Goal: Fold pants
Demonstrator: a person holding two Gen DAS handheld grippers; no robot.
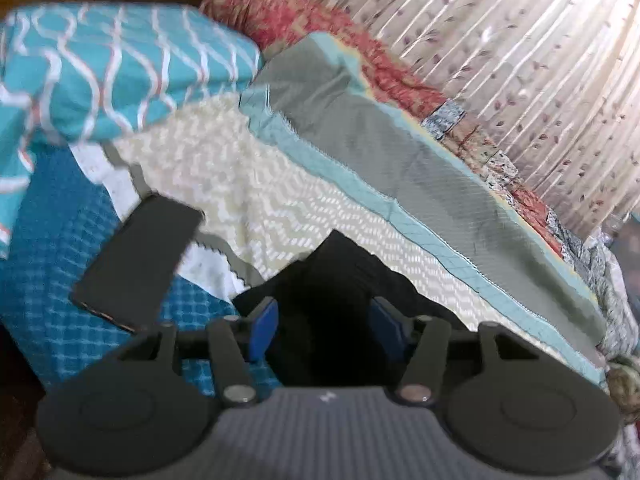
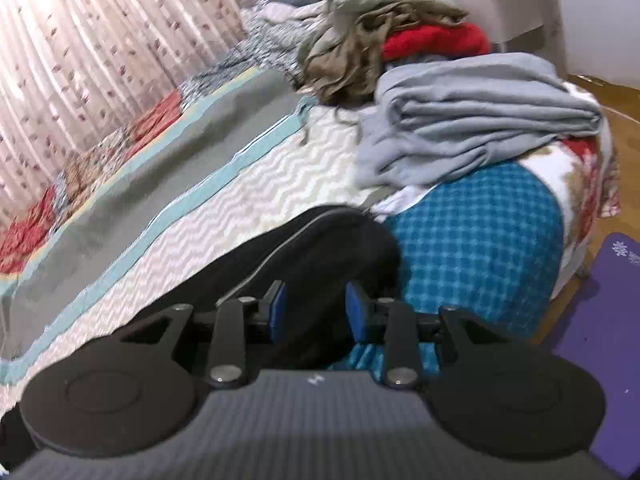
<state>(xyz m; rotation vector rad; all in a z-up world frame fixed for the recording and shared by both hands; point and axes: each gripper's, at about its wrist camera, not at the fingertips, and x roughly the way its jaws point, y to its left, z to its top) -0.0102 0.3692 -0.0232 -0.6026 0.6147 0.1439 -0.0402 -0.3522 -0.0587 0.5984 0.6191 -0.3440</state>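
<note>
Black fabric, left wrist view: the pants [image 1: 340,280] lie bunched on the near part of the bed, running between the fingers of the left gripper [image 1: 324,330].
Left claw: blue pads [image 1: 264,330] stand apart with the dark cloth filling the gap; whether they pinch it or only straddle it cannot be told.
Edges, left view: a flat dark slab [image 1: 138,268] lies just left of the claw on the blue checked cover [image 1: 52,280]; a teal patterned pillow [image 1: 120,72] sits far left.
Open room, left view: the cream zigzag quilt [image 1: 240,184] stretches free toward the far curtain [image 1: 520,60].
Pants, right wrist view: the pants [image 2: 312,252] cross the quilt's near edge, one end rounded, passing through the right gripper [image 2: 315,312].
Right claw: its pads [image 2: 354,312] are parted, cloth between them; actual grip cannot be told.
Edges, right view: a folded grey blanket [image 2: 480,120] and a red garment [image 2: 436,42] are piled far right; the bed edge drops to a purple mat [image 2: 600,300].
</note>
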